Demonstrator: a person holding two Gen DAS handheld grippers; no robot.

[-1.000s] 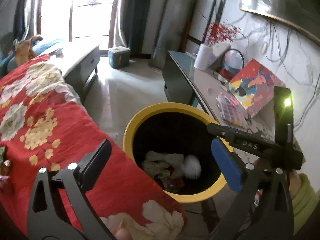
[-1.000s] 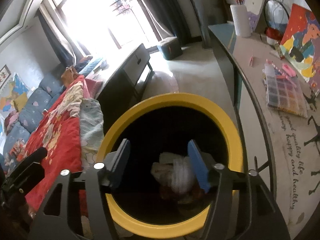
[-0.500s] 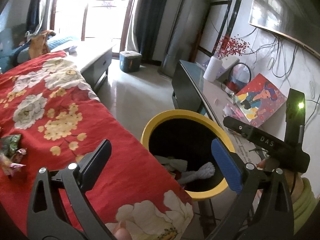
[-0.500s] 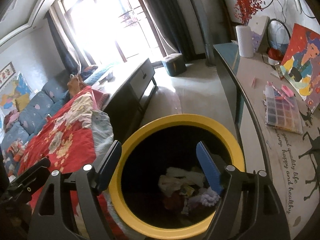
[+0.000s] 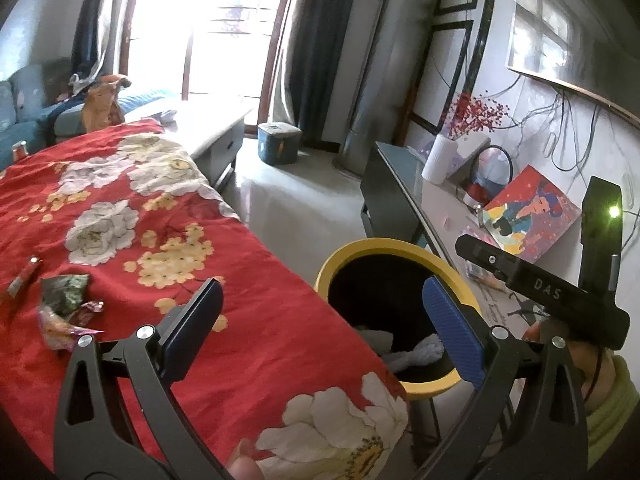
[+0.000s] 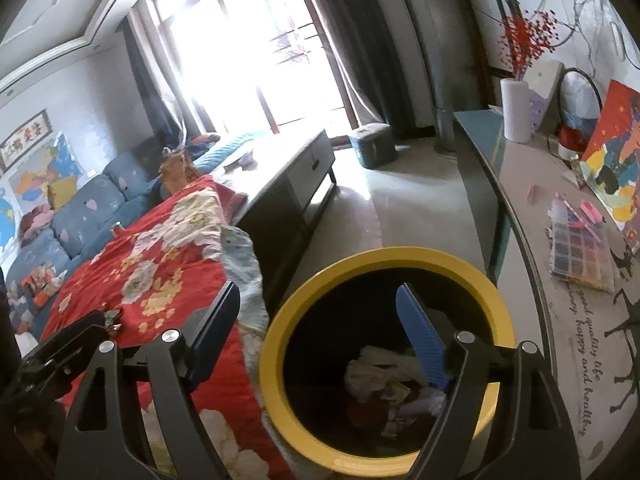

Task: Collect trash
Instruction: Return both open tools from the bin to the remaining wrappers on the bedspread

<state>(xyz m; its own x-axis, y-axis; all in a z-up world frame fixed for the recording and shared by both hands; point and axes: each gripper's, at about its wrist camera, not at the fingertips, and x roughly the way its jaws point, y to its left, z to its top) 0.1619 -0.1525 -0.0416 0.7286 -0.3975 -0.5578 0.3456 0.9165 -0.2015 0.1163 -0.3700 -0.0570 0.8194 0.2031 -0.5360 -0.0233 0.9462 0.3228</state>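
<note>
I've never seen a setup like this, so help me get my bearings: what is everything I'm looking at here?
Bin: one, yellow rim, black inside, on the floor between bed and desk.
Trash in the bin: pile, white and mixed colours.
Wrappers: a few, crumpled, green and red, on the blanket.
Blanket: one, red with flowers, over the bed.
Painting: one, multicoloured, leaning on the desk.
Vase: one, white, with red sprigs.
Box: one, teal, on the floor.
Left gripper: fingers apart, empty.
Right gripper: fingers opening, nothing between them, above the bin.
</note>
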